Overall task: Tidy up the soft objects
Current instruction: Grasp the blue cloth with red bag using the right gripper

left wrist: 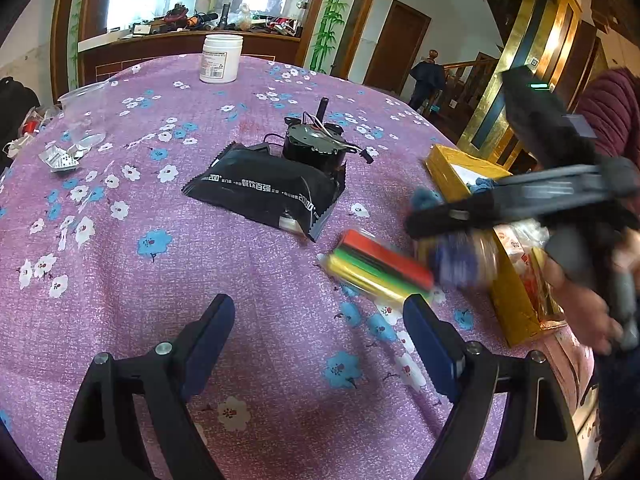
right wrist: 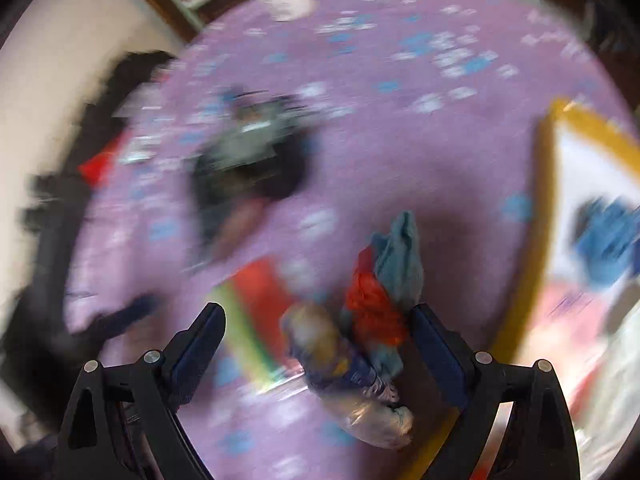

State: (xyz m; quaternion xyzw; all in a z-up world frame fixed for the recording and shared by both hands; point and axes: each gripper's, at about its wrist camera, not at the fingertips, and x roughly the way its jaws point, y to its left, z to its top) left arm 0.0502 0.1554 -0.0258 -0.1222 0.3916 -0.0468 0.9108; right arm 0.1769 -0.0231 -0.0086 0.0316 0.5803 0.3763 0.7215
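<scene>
My left gripper is open and empty, low over the purple flowered tablecloth. A striped red, green and yellow pack lies just ahead of its right finger. A black soft packet lies in the middle of the table. My right gripper is open; a bundle of blue, red and patterned cloth sits between its fingers, against the right one. This view is blurred by motion. In the left wrist view the right gripper is over the cloth bundle, beside the yellow box.
The yellow box at the right holds a blue cloth and packets. A black motor stands behind the black packet. A white jar stands at the far side. A clear plastic cup and small items lie at the left.
</scene>
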